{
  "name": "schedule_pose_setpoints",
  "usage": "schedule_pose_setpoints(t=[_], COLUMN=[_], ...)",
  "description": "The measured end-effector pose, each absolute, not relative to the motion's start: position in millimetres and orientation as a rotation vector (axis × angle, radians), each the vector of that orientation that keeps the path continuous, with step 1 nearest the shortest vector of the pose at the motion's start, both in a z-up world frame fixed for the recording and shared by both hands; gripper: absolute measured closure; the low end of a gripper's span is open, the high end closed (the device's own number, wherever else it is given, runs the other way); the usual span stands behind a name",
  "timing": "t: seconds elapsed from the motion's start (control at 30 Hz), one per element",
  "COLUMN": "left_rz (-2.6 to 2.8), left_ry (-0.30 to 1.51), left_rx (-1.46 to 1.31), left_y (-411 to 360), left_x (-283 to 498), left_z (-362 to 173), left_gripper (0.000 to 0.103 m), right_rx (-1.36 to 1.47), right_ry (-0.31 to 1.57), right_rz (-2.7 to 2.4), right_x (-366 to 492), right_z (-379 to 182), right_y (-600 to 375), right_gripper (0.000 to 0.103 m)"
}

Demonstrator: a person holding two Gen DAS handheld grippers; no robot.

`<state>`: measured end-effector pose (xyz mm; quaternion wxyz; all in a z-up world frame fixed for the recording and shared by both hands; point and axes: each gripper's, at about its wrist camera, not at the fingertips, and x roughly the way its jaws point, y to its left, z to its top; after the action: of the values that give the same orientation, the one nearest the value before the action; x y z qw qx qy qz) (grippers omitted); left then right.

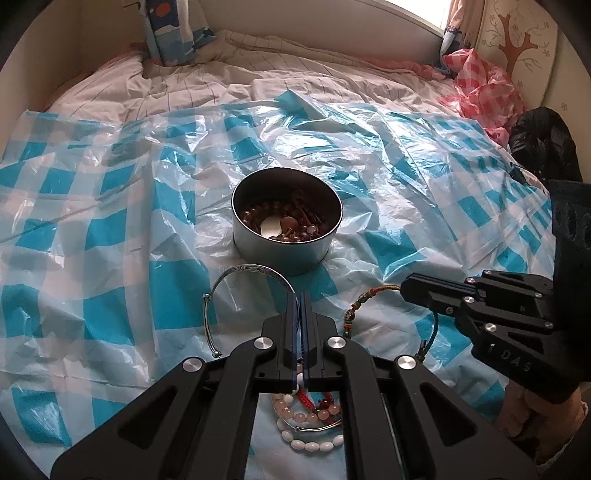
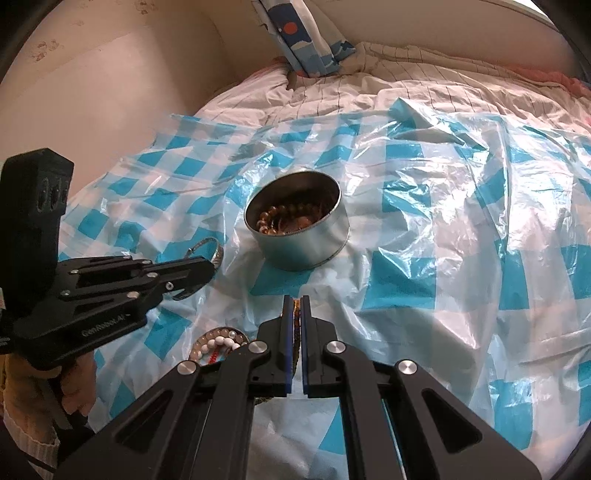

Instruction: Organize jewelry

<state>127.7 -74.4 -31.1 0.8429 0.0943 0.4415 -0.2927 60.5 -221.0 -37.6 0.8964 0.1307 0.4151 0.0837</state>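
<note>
Jewelry tin (image 1: pixel 287 236) unlabelled; tool (image 1: pixel 404 290) "DAS"

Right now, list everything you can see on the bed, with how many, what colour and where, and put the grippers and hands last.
Tin: one, silver, round, open, centre of the plastic sheet; brown beads inside.
Silver bangle: one, in front of the tin, pinched by the left gripper.
Braided cord bracelet: one, multicoloured, right of the bangle, pinched by the right gripper.
Bead pile: several strands, pink, white and red, on the sheet below the left gripper.
Plastic sheet: one, blue and white checked, over the bedding.
Bedding: striped, pale, behind the sheet.
Red checked plastic: one crumpled piece, far right.
Patterned blue cloth: by the back wall.
Left gripper: black, shut.
Right gripper: black, shut.
Hands: one on each gripper handle.
</note>
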Motion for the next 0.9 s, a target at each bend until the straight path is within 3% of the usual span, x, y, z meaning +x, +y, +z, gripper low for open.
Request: schedule_pose_setpoints(t=[0.4, 0.57, 0.6, 0.7, 0.73, 0.83, 0.87, 0.9], left_rz=[-0.617, -0.605, -0.603, -0.599, -0.598, -0.595, -0.595, -0.595], left_ry=[0.918, 0.921, 0.920, 0.918, 0.917, 0.914, 0.914, 0.913], left_rx=[0.183, 0.172, 0.163, 0.141, 0.138, 0.128, 0.126, 0.124], left_y=[-73, -68, -66, -61, -61, -60, -59, -60], left_x=[134, 137, 138, 141, 141, 143, 143, 144], left_z=[-25, -25, -25, -22, -22, -21, -20, -20], left_gripper=[0.101, 0.101, 0.101, 0.101, 0.101, 0.101, 0.101, 0.101], right_rx=[0.274, 0.252, 0.241, 0.192, 0.189, 0.116, 0.071, 0.063], right_ry=[0.768, 0.888, 0.911, 0.971, 0.986, 1.067, 1.069, 1.065], right_rz=[0.180, 0.115, 0.094, 0.027, 0.034, 0.043, 0.033, 0.035], right_x=[56, 67, 68, 72, 73, 78, 77, 76], right_z=[-21, -41, -46, -59, -63, -81, -82, -80], right_y=[-223, -227, -227, -228, -228, -217, -212, -211], right_gripper=[0.099, 0.098, 0.094, 0.046, 0.044, 0.046, 0.052, 0.074])
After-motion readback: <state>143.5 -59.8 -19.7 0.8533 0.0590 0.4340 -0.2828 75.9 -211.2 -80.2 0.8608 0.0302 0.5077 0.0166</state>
